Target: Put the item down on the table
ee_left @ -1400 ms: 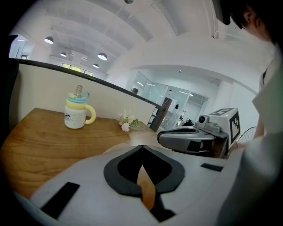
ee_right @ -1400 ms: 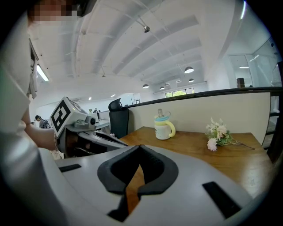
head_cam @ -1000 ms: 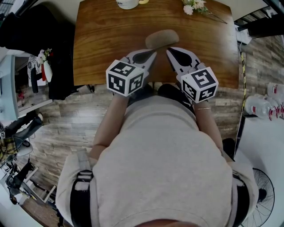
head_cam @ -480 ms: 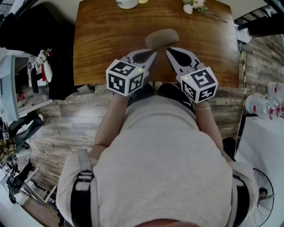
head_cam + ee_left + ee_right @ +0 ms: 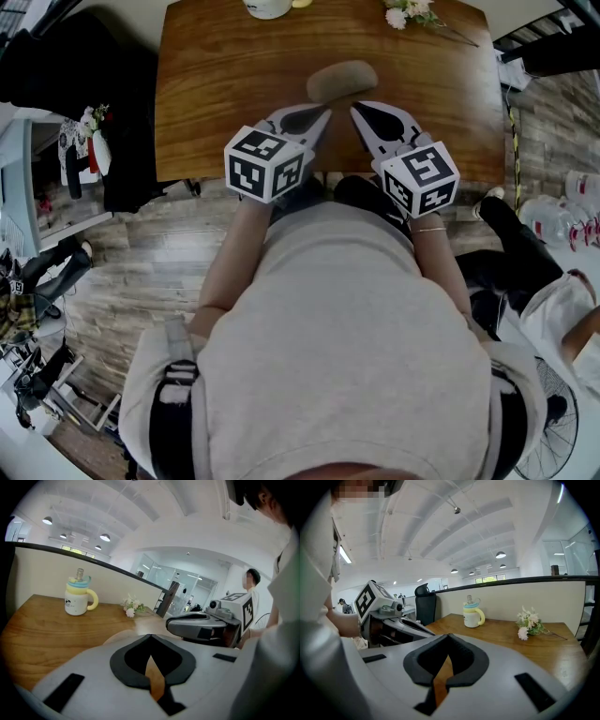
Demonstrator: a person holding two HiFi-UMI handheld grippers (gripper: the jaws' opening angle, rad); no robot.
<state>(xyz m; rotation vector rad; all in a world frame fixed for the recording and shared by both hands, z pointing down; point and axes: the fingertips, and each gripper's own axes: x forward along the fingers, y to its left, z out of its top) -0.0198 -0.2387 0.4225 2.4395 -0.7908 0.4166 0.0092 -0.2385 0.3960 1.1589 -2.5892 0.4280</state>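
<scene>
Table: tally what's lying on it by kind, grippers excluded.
Cup: 1
Flower sprig: 1
Tan oval item: 1
Total: 3

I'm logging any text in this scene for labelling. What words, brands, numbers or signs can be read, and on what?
No text is legible anywhere.
Left marker cube and right marker cube: black-and-white square patterns, no letters.
Cup: a small dark print, too small to read.
Bottles on the floor: labels too blurred to read.
</scene>
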